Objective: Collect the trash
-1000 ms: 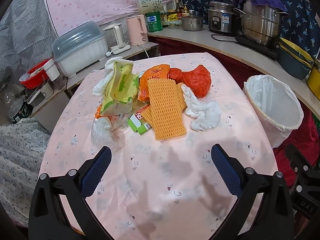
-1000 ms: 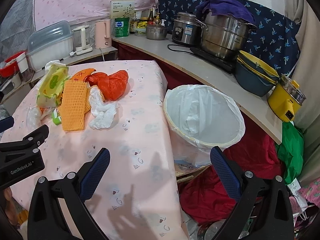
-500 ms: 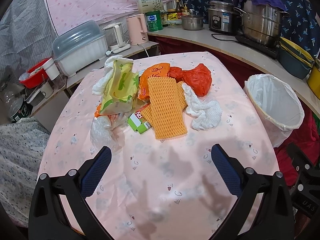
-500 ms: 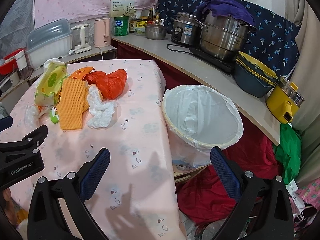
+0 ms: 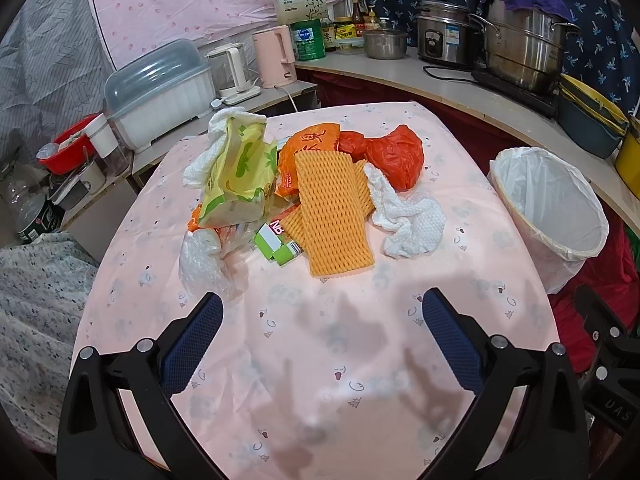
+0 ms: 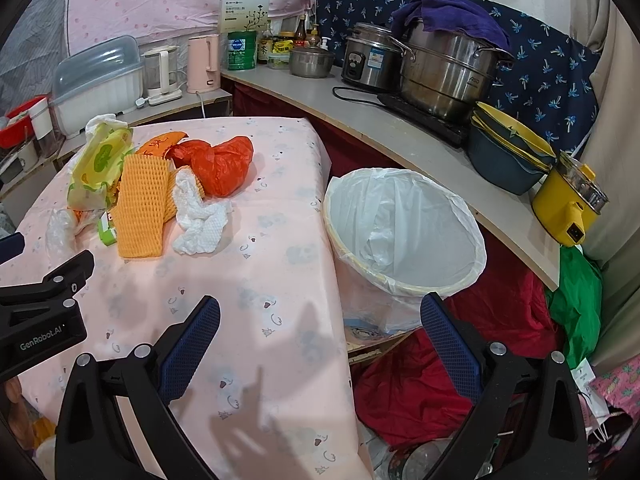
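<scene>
Both the left gripper (image 5: 322, 328) and right gripper (image 6: 320, 328) hover jaws apart over bare pink tablecloth (image 5: 320, 360); the lined bin (image 6: 404, 236) stands beside the table edge, the trash pile (image 5: 312, 188) slightly nearer than before.

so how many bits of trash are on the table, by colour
orange: 2, foam net sleeve, snack wrapper
red: 1, plastic bag
white: 2, paper towel, second towel
yellow-green: 1, wipes pack
green: 1, small box
clear: 1, plastic bag
total: 8 visible
</scene>
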The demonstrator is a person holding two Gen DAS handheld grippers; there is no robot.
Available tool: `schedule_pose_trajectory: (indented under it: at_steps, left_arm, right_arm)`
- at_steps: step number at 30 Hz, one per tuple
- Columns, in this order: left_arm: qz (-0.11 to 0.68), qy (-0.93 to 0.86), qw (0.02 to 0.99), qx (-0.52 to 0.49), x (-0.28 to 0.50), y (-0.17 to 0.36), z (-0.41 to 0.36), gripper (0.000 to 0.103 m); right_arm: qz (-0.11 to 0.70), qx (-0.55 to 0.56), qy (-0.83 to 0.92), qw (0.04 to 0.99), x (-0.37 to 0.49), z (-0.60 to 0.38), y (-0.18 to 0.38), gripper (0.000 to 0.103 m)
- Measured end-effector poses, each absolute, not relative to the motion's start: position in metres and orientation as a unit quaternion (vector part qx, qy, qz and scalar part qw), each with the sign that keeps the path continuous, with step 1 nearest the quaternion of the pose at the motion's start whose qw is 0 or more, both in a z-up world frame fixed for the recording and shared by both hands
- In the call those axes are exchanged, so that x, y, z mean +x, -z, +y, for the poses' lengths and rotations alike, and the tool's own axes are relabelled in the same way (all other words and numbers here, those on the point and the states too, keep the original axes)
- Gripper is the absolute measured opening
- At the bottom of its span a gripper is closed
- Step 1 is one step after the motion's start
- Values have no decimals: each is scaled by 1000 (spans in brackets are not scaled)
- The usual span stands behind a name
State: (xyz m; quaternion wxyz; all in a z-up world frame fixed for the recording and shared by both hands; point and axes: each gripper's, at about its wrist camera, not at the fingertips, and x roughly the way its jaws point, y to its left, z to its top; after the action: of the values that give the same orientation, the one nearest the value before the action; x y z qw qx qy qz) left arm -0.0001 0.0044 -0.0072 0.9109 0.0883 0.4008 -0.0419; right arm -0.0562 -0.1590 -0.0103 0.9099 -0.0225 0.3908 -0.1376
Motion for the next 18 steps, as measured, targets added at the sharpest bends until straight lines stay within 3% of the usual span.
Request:
schedule_pose_trajectory:
  at_steps: [18]
  left_arm:
    - [399,41,912,90,1,8,5,95]
  right_arm:
    - [390,-23,139,910,-56,-160,10,96]
